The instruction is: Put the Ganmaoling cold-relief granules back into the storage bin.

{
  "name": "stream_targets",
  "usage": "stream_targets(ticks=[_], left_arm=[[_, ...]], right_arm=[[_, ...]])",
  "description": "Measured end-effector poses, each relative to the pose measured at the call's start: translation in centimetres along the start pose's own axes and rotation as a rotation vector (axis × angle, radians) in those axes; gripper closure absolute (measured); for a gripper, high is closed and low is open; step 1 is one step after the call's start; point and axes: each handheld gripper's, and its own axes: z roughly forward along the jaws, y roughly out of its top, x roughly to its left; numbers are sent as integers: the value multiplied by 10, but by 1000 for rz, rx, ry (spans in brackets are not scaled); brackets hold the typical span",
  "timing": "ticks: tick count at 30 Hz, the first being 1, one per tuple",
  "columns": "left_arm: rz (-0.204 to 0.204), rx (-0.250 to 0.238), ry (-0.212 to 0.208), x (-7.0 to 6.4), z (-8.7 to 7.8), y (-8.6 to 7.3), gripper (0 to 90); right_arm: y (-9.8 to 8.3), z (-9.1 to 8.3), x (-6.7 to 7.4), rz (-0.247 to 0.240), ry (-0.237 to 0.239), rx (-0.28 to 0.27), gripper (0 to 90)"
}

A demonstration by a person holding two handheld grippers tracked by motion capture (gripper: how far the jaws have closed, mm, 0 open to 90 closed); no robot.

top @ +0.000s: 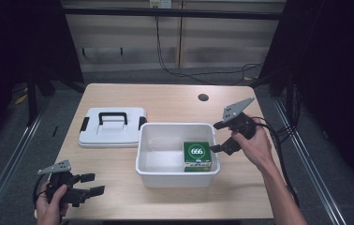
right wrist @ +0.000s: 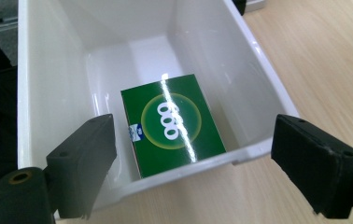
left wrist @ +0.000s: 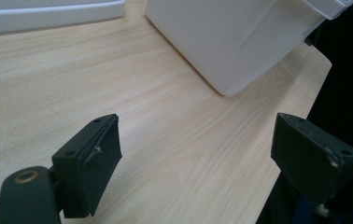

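High view: we see our right tongs [top: 218, 138] open beside the white bin [top: 177, 174] holding the green box [top: 196, 155]; our left tongs [top: 92, 183] open over the desk [top: 119, 187].

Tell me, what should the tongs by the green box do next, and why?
Probably pull the right tongs back from the white bin. They are open and hold nothing, and the green box already lies flat inside. The lid waits beside the bin.
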Motion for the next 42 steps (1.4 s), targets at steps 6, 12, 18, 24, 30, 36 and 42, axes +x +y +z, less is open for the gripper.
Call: stream_targets(ticks=[6, 12, 18, 24, 30, 36, 42], left_arm=[[2, -1, 1, 0, 0, 0, 160], [0, 0, 1, 0, 0, 0, 160], [0, 2, 3, 0, 1, 0, 160], [-5, 3, 8, 0, 2, 0, 160], [-1, 1, 7, 0, 1, 0, 160], [-2, 1, 9, -1, 1, 0, 160], [-6, 6, 25, 0, 1, 0, 160]], right_arm=[[-16, -14, 4, 26, -45, -33, 142], [-39, -26, 9, 65, -80, -64, 143], [-62, -36, 13, 109, -106, -90, 144], [-83, -39, 20, 148, -126, -127, 142], [-97, -41, 30, 159, -157, -143, 141], [-120, -40, 40, 190, -188, -165, 140], [-143, -36, 45, 241, -221, -205, 135]])
